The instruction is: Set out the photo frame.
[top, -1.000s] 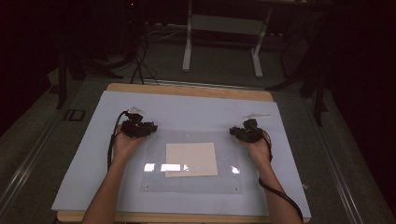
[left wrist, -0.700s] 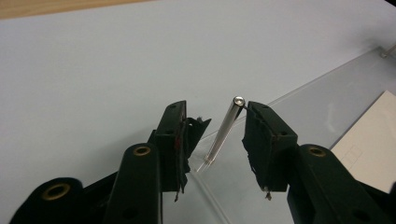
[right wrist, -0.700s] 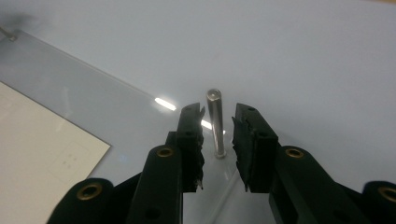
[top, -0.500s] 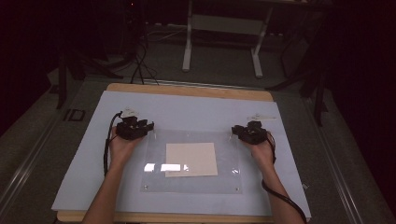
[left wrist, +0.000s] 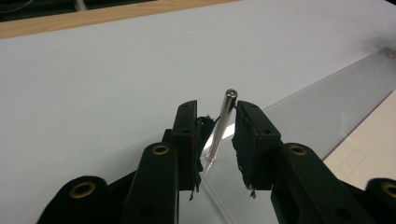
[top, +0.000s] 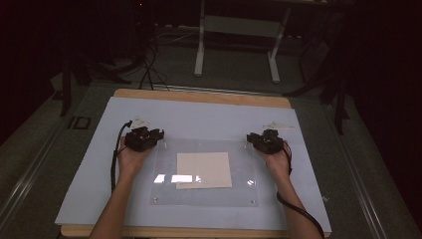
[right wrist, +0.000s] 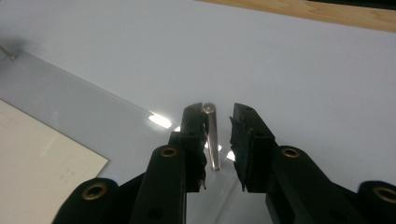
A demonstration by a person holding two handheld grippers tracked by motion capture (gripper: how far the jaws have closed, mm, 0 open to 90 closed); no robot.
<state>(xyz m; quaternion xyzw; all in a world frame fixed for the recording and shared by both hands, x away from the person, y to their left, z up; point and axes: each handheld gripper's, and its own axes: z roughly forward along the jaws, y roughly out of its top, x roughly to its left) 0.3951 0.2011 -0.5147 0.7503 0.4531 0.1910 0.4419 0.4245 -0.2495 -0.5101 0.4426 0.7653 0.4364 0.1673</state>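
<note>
Clear acrylic sheet (top: 204, 172) lies flat on our pale blue mat (top: 89, 174), covering a cream square of paper (top: 204, 169). At each far corner stands a slim upright metal pin (left wrist: 220, 126); another such pin (right wrist: 211, 135) rises between our right gripper (right wrist: 216, 140) jaws. Our left gripper (left wrist: 215, 140) has just been closing around its pin, a gap showing, the right still parted. We judge both pins locate the sheet, so we straddle them together. No readable writing.
</note>
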